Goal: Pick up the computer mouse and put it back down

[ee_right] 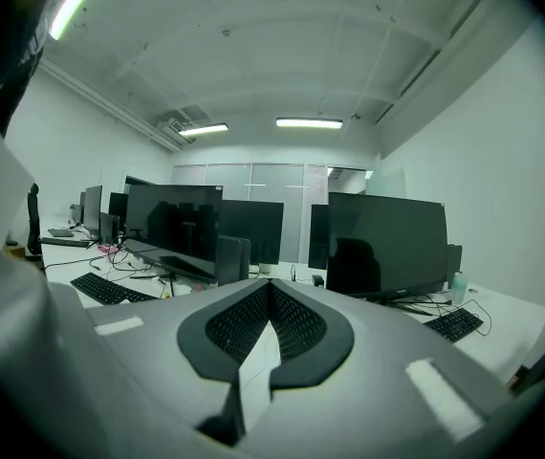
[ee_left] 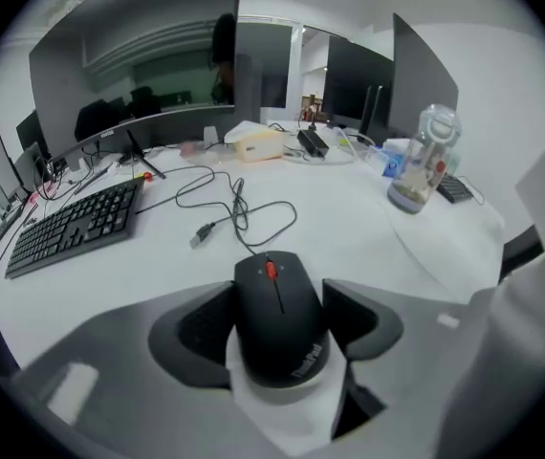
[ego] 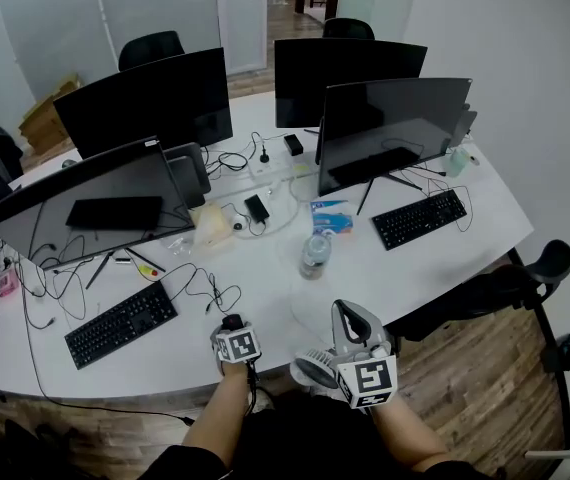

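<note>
Mouse (ego: 232, 320) and left tool (ego: 234, 330) sit together in the head view, at the near edge of the white bench (ego: 435, 258), just in front of the person. The right tool (ego: 348, 310) hangs beside them to the right, near but apart from the mouse, and a keyboard (ego: 120, 323) lies further left. The left tool is plainly the nearer one.

In the left gripper view the mouse (ee_left: 277, 314) rests flat on the bench, directly between the two jaws. They stand wide apart, one along each long side, close to its flanks but not visibly pressing on it. Its long axis runs straight ahead along the line the tool points. The red wheel is at the far end, and the cable (ee_left: 244, 213) loops away from there across the bench. The tool is therefore square to the mouse, and a straight squeeze across its width looks like all a grasp would need.

In the right gripper view the jaws are together with nothing between them. That tool points almost level over the bench toward the dark monitors (ee_right: 387, 247). It has no part in the mouse for now.
</note>
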A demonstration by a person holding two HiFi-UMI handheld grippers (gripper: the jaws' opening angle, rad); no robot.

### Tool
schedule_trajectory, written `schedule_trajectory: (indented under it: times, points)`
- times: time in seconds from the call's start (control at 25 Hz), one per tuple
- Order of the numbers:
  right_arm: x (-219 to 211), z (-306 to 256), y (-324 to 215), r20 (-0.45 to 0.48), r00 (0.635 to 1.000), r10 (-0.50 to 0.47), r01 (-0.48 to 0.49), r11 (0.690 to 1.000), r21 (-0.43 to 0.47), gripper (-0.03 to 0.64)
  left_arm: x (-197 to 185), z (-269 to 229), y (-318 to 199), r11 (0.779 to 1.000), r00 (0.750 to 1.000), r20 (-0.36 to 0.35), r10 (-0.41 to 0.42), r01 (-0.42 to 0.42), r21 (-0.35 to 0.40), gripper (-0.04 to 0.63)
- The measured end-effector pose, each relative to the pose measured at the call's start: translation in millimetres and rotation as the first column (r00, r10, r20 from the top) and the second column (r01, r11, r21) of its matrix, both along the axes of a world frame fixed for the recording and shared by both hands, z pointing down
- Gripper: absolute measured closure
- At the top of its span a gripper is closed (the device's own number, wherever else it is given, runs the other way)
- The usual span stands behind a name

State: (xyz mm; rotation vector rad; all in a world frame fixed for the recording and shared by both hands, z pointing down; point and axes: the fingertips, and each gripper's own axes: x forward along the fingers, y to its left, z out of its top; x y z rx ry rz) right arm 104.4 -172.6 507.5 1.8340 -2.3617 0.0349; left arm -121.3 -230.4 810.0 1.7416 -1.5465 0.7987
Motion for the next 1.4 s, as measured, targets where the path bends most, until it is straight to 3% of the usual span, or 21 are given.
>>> schedule_trajectory:
  times: [0.24, 0.44, 0.72, 0.96, 1.08, 1.2, 1.4]
  points:
    - [-10.9, -1.8, -7.1, 0.021, 0.999, -0.039, 0.038, 0.999, 0.009, 0.620, -5.8, -46.8, -1.8, 0.991, 0.999, 0.013, 0.031, -0.033, 0.130, 0.258]
    - [-18.6, -2.9, -20.2, 0.049, 0.997, -0.053, 0.052, 0.998, 0.020, 0.620, -8.3, -107.9, -3.5, 0.971, 0.999, -0.020, 0.036, -0.030, 0.239, 0.259]
    - [-30.6, -7.3, -38.6, 0.079, 0.993, -0.084, 0.081, 0.996, 0.044, 0.620, -19.5, -209.6, -7.4, 0.902, 0.999, -0.028, 0.035, -0.020, 0.430, 0.259]
    - [-47.3, -9.8, -50.4, 0.104, 0.988, -0.114, 0.109, 0.993, 0.051, 0.620, -29.5, -295.5, 1.2, 0.813, 0.999, -0.046, 0.021, 0.010, 0.583, 0.259]
    - [-52.9, -10.7, -54.8, 0.127, 0.983, -0.130, 0.124, 0.991, 0.051, 0.620, -34.0, -321.7, 8.2, 0.781, 0.998, -0.054, 0.011, 0.025, 0.624, 0.259]
    - [-56.8, -13.0, -57.1, 0.133, 0.980, -0.148, 0.141, 0.988, 0.056, 0.620, -36.8, -336.7, 14.1, 0.760, 0.998, -0.066, 0.001, 0.042, 0.648, 0.259]
    - [-57.3, -11.6, -57.4, 0.139, 0.977, -0.162, 0.156, 0.986, 0.053, 0.620, -37.0, -341.6, 19.2, 0.753, 0.997, -0.080, -0.010, 0.060, 0.655, 0.259]
